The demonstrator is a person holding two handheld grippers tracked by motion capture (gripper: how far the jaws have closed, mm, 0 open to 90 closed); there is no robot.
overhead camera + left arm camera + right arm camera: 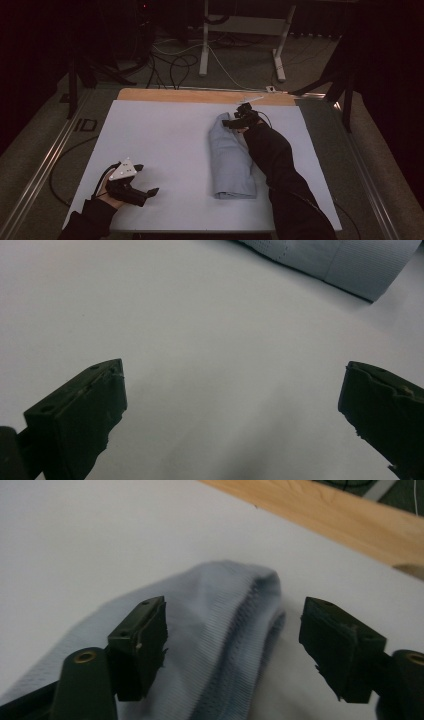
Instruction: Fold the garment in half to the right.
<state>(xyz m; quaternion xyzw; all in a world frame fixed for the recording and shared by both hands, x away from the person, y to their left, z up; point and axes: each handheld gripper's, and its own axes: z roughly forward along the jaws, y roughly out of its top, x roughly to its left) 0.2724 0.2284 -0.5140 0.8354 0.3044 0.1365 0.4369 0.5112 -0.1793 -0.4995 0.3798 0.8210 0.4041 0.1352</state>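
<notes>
Cloth (231, 159) lay folded into a long strip right of centre on the bench (160, 145). Right gripper (232, 650) straddled its far end, fingers apart, not yet pinching. Left gripper (137, 185) was well apart, fingers apart and empty. Further folding looked pending.

The bench (165, 150) lies bare over its whole left half, so a gripper could sweep freely there, and the left gripper (134, 184) hangs at the near left corner with nothing between its spread fingers (80, 415). Right of centre the folded light-blue cloth (231, 160) runs front to back as the one obstacle. The right gripper (241, 118) and its dark sleeve (280, 170) block the strip along the cloth's right edge.
</notes>
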